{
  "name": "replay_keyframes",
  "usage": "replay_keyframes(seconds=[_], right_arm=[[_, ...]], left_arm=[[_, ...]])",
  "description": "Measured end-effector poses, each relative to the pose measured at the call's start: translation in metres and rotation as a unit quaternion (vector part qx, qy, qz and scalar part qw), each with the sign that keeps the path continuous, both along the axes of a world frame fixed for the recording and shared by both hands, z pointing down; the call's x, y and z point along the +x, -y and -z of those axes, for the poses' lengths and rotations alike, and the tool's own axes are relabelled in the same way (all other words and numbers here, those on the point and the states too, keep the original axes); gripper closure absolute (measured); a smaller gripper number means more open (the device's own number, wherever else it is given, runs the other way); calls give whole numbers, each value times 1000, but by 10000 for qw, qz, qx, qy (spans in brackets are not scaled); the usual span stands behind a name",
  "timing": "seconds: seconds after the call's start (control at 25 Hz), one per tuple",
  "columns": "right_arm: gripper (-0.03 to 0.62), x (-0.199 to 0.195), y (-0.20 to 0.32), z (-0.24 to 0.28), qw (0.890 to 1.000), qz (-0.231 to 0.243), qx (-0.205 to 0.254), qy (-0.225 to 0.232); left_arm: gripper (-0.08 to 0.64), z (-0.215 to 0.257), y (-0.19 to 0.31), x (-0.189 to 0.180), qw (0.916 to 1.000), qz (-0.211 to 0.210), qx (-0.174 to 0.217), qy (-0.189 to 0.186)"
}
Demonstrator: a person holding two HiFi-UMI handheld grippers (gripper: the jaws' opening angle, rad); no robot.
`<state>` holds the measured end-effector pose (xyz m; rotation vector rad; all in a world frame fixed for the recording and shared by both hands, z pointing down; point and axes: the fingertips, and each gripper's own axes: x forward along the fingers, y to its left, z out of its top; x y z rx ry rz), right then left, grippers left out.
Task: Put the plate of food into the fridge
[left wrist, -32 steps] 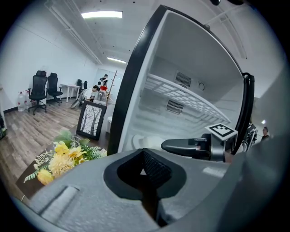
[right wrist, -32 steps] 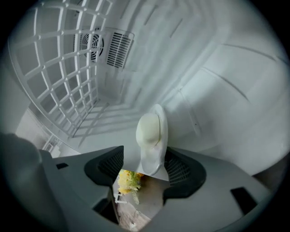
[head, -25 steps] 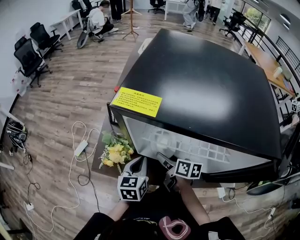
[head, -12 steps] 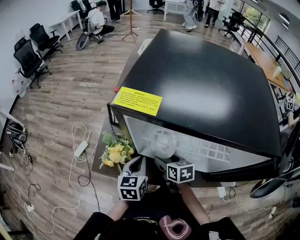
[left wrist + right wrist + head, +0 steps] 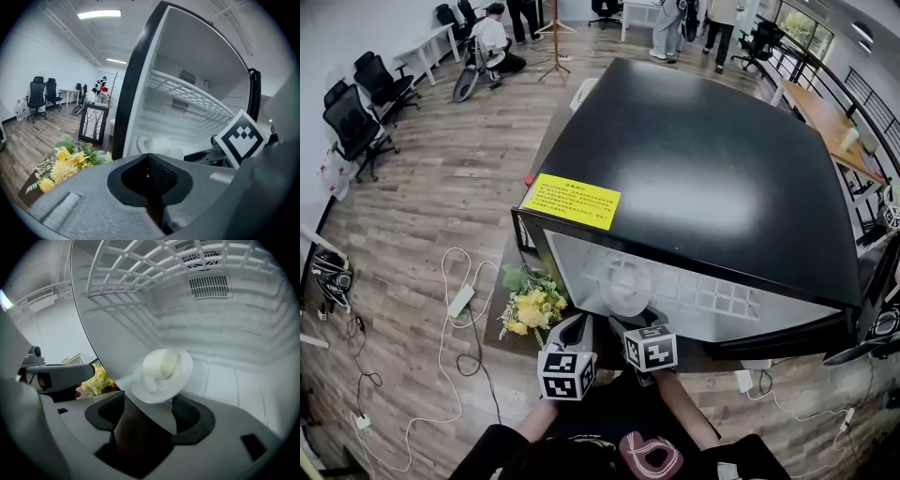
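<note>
A white plate (image 5: pixel 161 380) with a pale round bun (image 5: pixel 160 364) on it rests on the floor of the open fridge (image 5: pixel 703 169); it also shows as a white plate (image 5: pixel 623 281) from the head. My right gripper (image 5: pixel 147 411) is open and its jaws have just been opening. The plate's near rim lies at the fingertips, and the pads do not press on it. My left gripper (image 5: pixel 149 176) is shut on nothing, outside the fridge to the left of the right gripper (image 5: pixel 628 326). In the head view it is the left gripper (image 5: pixel 581 326).
A white wire shelf (image 5: pixel 140 263) spans the fridge above the plate. Yellow flowers (image 5: pixel 530 305) and a framed picture (image 5: pixel 93 123) stand on a low dark table left of the fridge. Cables and a power strip (image 5: pixel 461 298) lie on the wooden floor.
The right gripper has rolled, and its marker cube has turned and shifted a little left towards the left gripper. The left gripper has kept still.
</note>
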<state>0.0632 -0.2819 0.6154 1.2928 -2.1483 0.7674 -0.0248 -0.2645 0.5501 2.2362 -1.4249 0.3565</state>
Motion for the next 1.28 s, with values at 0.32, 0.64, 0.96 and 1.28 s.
replay_keyframes(seconds=[0.32, 0.64, 0.96, 1.28], right_arm=[[247, 1, -5, -2, 9982, 80, 92, -595], [216, 6, -12, -4, 9986, -124, -26, -520], [216, 14, -14, 2, 9975, -296, 81, -643], [216, 15, -27, 15, 9981, -454, 271, -314]], left_arm=[[552, -8, 0, 10, 9998, -174, -31, 68], [552, -12, -3, 12, 9998, -199, -93, 32], [552, -13, -7, 16, 9996, -282, -100, 12], [552, -13, -16, 19, 9991, -399, -113, -26]])
